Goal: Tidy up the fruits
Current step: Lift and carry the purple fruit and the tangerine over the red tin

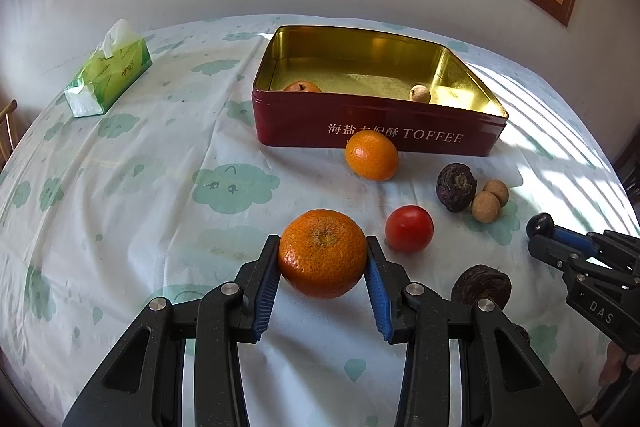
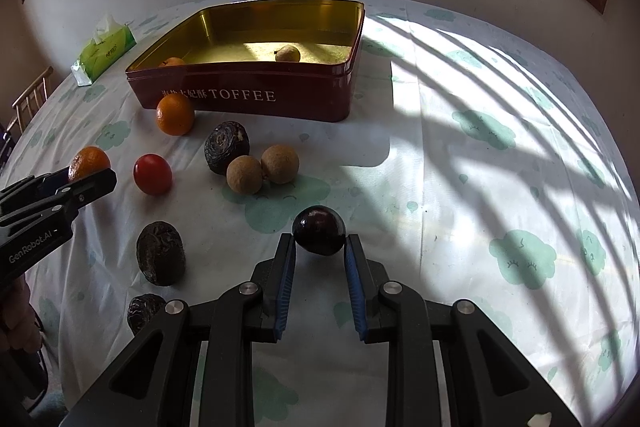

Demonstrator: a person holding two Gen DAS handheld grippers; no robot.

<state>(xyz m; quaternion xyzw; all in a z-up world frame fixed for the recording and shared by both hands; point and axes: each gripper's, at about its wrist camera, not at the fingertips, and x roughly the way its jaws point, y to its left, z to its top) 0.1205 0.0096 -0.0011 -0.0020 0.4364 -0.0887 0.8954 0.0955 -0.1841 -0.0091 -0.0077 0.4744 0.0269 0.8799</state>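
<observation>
Left tongs (image 1: pixel 322 259): my pads pinch the mandarin (image 1: pixel 322 253) — just above the tablecloth (image 1: pixel 120 187);
Right tongs (image 2: pixel 320 247): clamped on a dark round fruit (image 2: pixel 319 230);
Toffee tin (image 1: pixel 376 131): open — two fruits inside, the second orange (image 1: pixel 372 155) touching its front wall.

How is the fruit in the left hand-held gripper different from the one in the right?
The left hand-held gripper grips a mandarin: orange, dimpled, larger. The right hand-held gripper grips a dark fruit: near-black purple, smooth, glossy, smaller. Both are round.
</observation>
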